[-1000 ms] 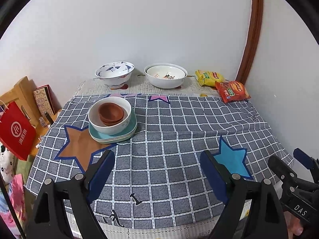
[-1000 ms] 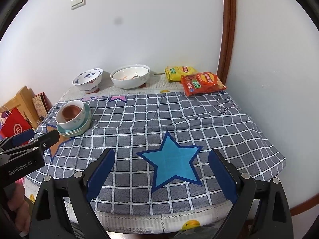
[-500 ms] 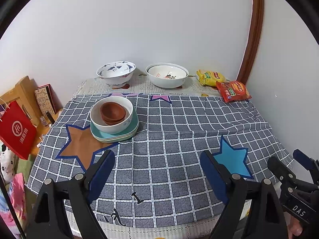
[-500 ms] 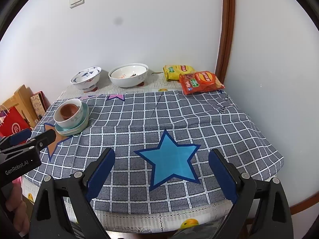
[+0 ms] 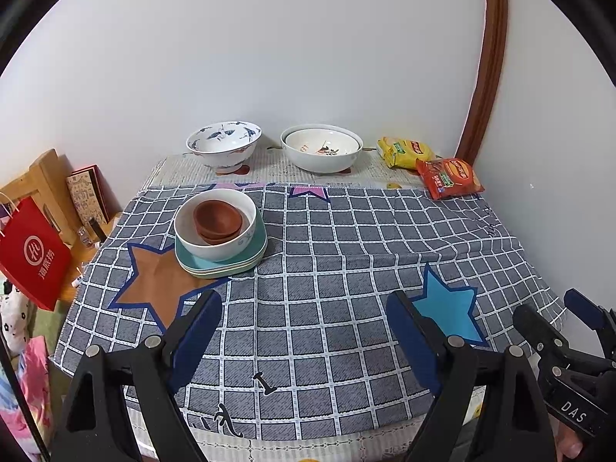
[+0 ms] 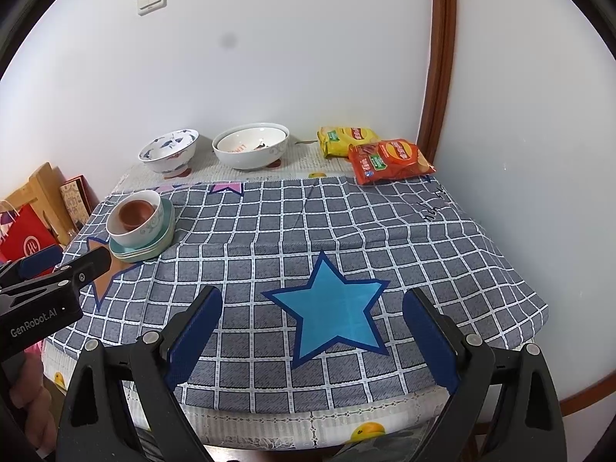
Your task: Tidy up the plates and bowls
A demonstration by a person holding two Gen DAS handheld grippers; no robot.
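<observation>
On the left of the checked table [image 5: 346,269], a white bowl [image 5: 215,227] holding nested brown bowls [image 5: 217,220] sits on stacked teal plates [image 5: 221,263]. Against the wall stand a blue-patterned bowl [image 5: 224,145] and, beside it, a wide white bowl [image 5: 321,148]. Both the left tongs [image 5: 304,323] and the right tongs [image 6: 312,319] hang spread apart and empty above the near edge.

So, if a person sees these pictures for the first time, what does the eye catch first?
Probably the bright blue star on the checked tablecloth, lying near the front edge. Next comes the stack on the left: brown bowls inside a white bowl on green plates. The red snack bag by the wall also stands out.
</observation>
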